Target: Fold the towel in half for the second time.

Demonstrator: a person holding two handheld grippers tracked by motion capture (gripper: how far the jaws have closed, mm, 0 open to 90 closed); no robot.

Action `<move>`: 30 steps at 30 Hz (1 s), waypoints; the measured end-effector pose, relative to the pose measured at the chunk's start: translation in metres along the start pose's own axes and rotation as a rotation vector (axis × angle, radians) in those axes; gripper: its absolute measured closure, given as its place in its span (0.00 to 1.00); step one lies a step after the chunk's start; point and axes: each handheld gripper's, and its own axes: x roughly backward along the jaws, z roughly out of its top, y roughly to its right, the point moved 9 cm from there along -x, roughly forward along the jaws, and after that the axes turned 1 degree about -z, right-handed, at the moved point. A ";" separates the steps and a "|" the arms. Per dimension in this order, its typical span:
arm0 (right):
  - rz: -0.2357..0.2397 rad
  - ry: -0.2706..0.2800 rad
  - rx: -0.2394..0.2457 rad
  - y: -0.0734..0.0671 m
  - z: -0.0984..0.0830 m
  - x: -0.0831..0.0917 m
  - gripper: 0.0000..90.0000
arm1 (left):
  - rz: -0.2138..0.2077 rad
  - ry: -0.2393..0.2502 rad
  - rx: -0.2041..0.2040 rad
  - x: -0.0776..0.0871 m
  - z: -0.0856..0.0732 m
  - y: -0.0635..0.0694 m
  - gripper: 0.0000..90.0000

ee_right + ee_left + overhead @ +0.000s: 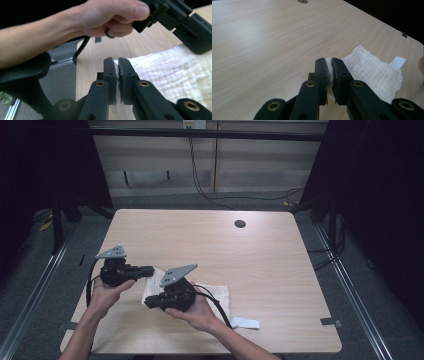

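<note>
Nearest to the person, the right gripper [148, 303] is held low over the front part of the table [260, 270], and its jaws are closed tight on the near left corner of the white cloth [220, 296]. In the right gripper view, the cloth [175, 72] spreads away to the right of the jaws, and only a thin white edge sits between the pads. A little farther, the left gripper [150, 270] points toward the right across the table, and it is also closed on the cloth, at the far left corner; in the left gripper view [329, 72] a small fold of fabric is pinched between the pads, and the rest of the cloth [374, 72] lies beyond and to the right of them. So both grippers hold the same left edge, one corner each, and this edge runs from near to far between them. The body of the cloth lies flat to the right of both, with its long side going toward a small white label [246, 323] at the right end. I judge that the coming move is to carry this left edge over to the right for a fold, and both grippers are about equally near to it. Beyond the cloth, the table has a round hole [240, 223] near its far edge.
</note>
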 end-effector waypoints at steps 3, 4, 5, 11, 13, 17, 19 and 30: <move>0.010 0.030 0.004 -0.003 0.013 -0.004 0.95 | 0.026 -0.004 -0.015 0.008 0.002 -0.001 0.93; 0.010 0.037 0.008 -0.003 0.015 -0.004 0.95 | 0.027 -0.004 -0.013 0.008 0.003 0.000 0.93; 0.014 0.038 0.009 -0.004 0.016 -0.005 0.95 | 0.023 0.001 -0.009 0.007 0.003 0.000 0.93; -0.002 -0.012 0.016 -0.003 -0.003 -0.008 0.95 | 0.023 -0.041 -0.022 -0.009 -0.001 0.006 0.93; -0.005 -0.010 0.006 -0.002 -0.007 -0.005 0.95 | 0.013 -0.052 -0.019 -0.015 -0.003 0.008 0.93; -0.016 -0.004 0.003 0.000 -0.014 0.002 0.95 | -0.002 -0.063 -0.021 -0.024 -0.002 0.012 0.93; -0.022 0.004 -0.003 0.001 -0.015 0.007 0.95 | -0.007 -0.067 -0.022 -0.029 -0.001 0.014 0.93; -0.059 -0.002 -0.001 0.004 -0.024 0.034 0.95 | -0.055 -0.098 -0.048 -0.064 0.007 0.038 0.92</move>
